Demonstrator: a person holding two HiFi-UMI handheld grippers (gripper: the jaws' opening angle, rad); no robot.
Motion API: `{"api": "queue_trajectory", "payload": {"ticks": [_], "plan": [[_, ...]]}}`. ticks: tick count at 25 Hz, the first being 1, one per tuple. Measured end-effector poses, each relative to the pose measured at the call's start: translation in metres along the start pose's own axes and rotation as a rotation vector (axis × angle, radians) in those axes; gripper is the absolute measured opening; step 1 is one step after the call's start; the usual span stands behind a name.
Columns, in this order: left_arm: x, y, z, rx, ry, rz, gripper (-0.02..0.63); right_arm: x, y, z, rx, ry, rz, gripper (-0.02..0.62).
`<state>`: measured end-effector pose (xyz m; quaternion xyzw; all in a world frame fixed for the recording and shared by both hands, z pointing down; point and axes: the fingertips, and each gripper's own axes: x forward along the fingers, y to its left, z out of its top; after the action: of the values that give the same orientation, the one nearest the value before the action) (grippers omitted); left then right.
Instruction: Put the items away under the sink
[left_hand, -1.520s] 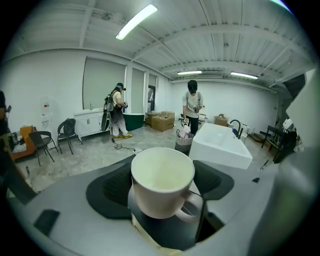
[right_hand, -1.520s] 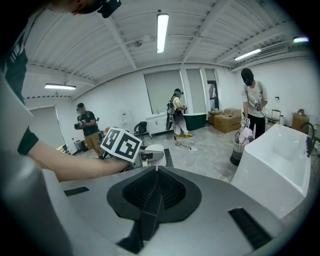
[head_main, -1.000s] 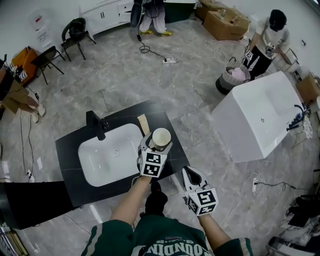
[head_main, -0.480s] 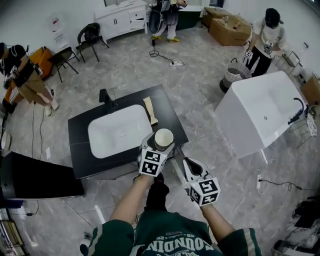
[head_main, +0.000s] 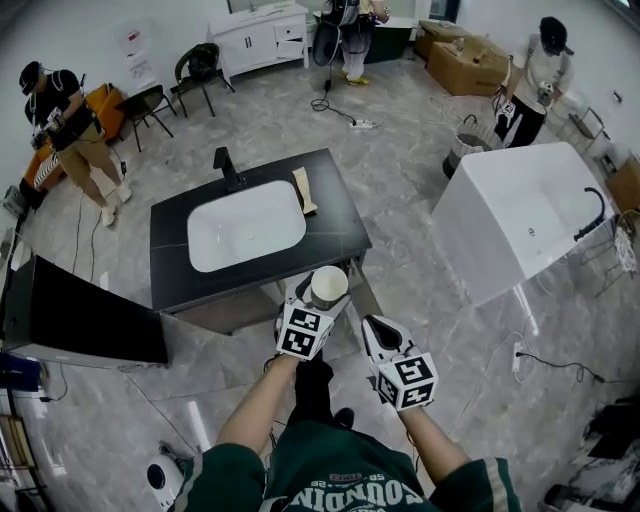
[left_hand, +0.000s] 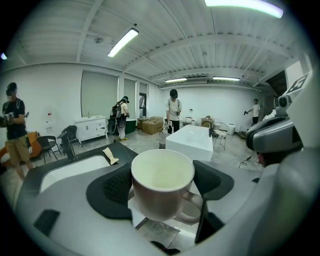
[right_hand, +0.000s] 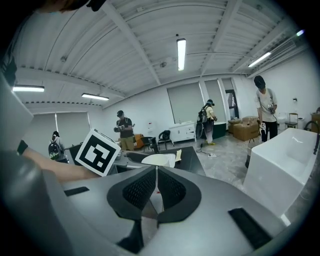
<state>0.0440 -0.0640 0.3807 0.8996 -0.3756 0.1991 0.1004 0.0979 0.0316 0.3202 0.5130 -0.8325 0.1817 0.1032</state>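
Observation:
My left gripper (head_main: 322, 292) is shut on a cream mug (head_main: 327, 287), held upright in the air just off the front right corner of the black vanity (head_main: 330, 225) with its white sink (head_main: 246, 225). In the left gripper view the empty mug (left_hand: 162, 184) fills the space between the black pads (left_hand: 117, 187), handle towards the camera. My right gripper (head_main: 378, 340) hangs lower right of the mug, shut with nothing between its pads (right_hand: 141, 189). The space under the sink is hidden from the head view.
A black faucet (head_main: 228, 167) and a tan folded cloth (head_main: 304, 190) lie on the vanity top. A white bathtub (head_main: 525, 231) stands at right, a black panel (head_main: 80, 315) at left. People stand far left and at the back, with chairs (head_main: 200, 66) and cardboard boxes (head_main: 465, 40).
The vanity has slid up and away in the head view as I stepped back from it. Both grippers keep their pose, the mug still held in the left.

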Motion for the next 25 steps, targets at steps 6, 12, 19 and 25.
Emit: {"api": "queue_trajectory", "payload": {"ticks": [6,12,19,25], "plan": [[-0.006,-0.008,-0.020,-0.034,0.019,-0.009,0.396,-0.007,0.006,-0.012,0.005,0.003,-0.007,0.043],[0.018,0.007,-0.055,-0.051,0.018,-0.014,0.396,0.020,0.001,-0.024,-0.033,-0.032,-0.018,0.043],[0.080,0.027,-0.129,-0.031,0.017,-0.062,0.396,0.083,-0.023,-0.086,0.017,-0.047,-0.002,0.043],[0.152,0.054,-0.218,-0.032,0.010,-0.071,0.396,0.152,-0.056,-0.178,0.015,-0.035,-0.014,0.043]]}}
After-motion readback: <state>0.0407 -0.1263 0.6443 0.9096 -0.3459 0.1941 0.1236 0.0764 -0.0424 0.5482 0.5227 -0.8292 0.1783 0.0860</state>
